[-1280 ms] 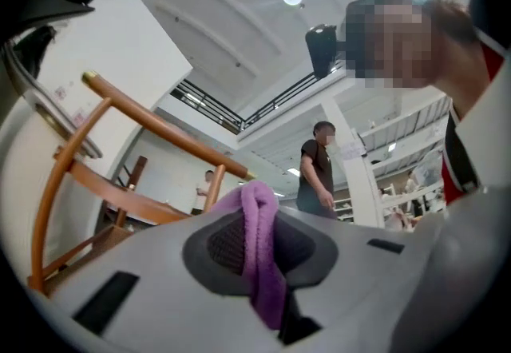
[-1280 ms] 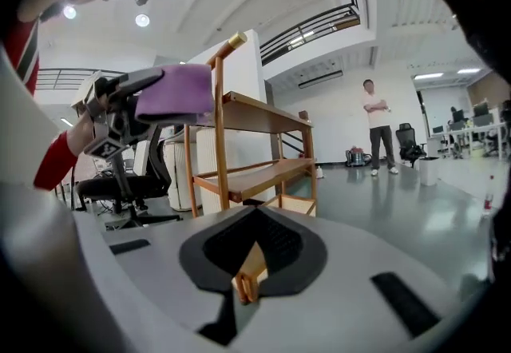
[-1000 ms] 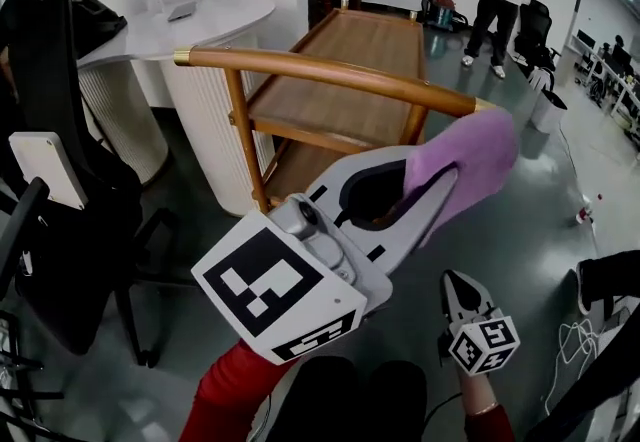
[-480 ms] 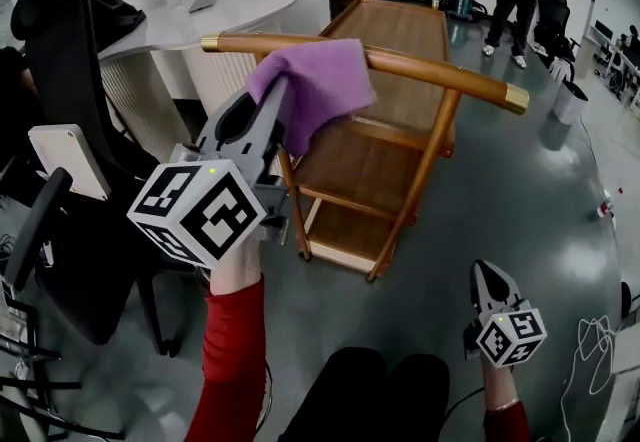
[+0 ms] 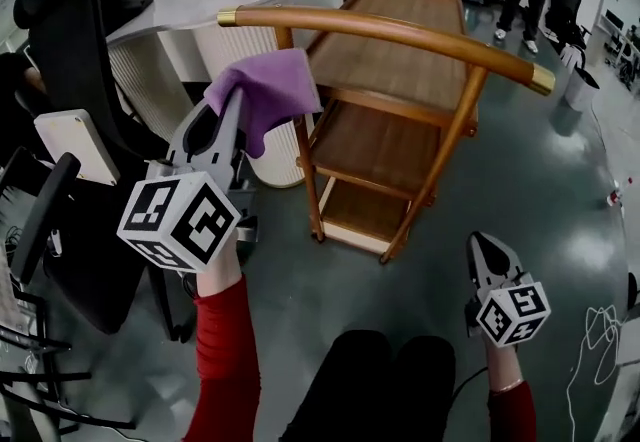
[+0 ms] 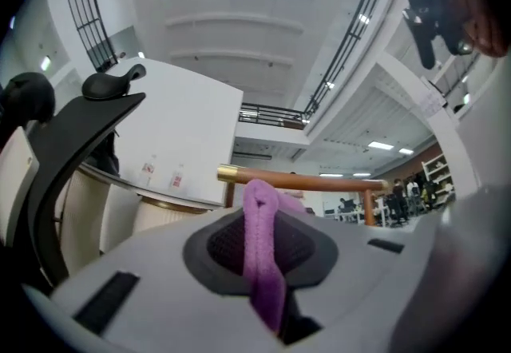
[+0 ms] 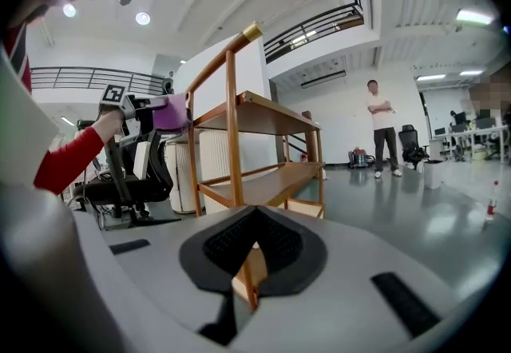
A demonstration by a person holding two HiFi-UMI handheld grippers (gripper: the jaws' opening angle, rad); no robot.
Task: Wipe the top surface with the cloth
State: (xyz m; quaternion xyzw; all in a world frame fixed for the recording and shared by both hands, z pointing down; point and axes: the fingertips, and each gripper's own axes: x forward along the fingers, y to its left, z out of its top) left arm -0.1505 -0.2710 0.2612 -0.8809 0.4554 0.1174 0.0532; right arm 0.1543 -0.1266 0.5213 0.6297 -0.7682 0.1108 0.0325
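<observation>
Currently: cloth (image 5: 268,90) clamped in my left gripper (image 5: 228,115), airborne off the cart's near-left corner.
Change: it has travelled leftward past the handle rail (image 5: 400,33).
Top shelf (image 5: 400,70): unwiped, I judge.
Right gripper (image 5: 490,252): closed, empty, low.

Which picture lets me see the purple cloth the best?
The head view. There most of the purple cloth shows, bunched up and hanging from the left tool. The left gripper view shows only a thin fold pinched between its jaws. The right gripper view shows it tiny and far off.
</observation>
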